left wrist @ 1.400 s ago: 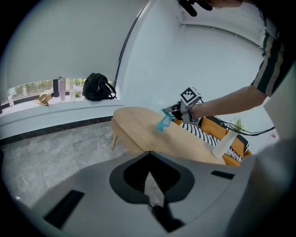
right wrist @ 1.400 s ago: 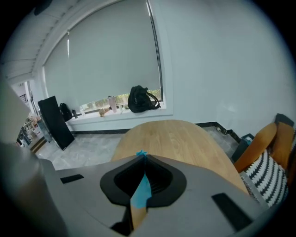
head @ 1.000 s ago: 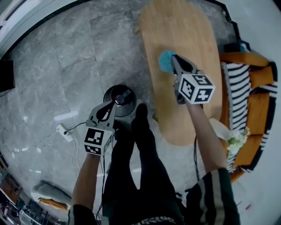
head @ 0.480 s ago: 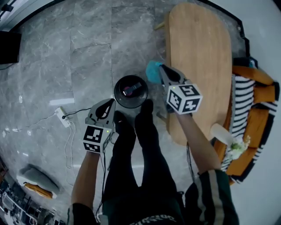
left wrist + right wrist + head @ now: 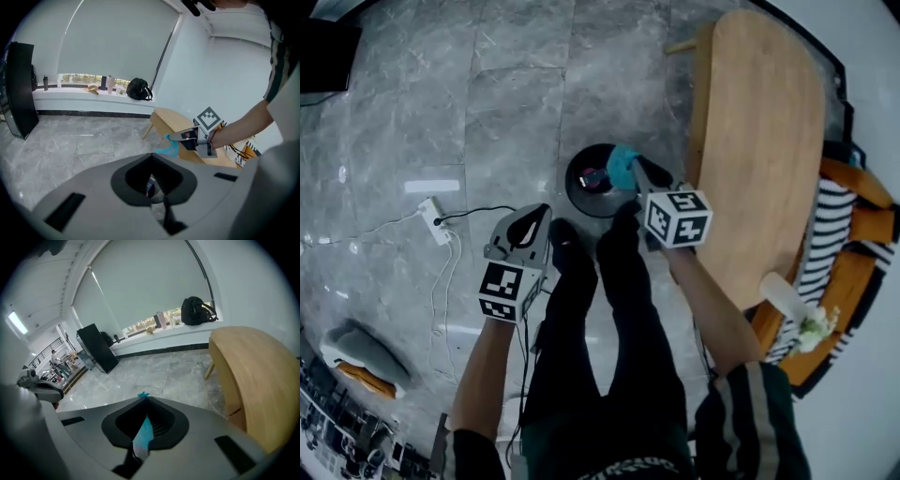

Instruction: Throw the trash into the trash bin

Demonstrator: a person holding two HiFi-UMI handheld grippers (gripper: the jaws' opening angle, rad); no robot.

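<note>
Low and left of centre, my left gripper (image 5: 539,214) hangs over the glossy, grey-veined stone floor (image 5: 506,103), its jaws pressed together on nothing. Just right of it stands the round black trash bin (image 5: 574,184), with something reddish inside. At the bin's upper right rim, my right gripper (image 5: 635,171) pinches the crumpled teal trash (image 5: 623,165), soft and wrinkled. Far right runs the smooth, oval wooden table (image 5: 769,141).
</note>
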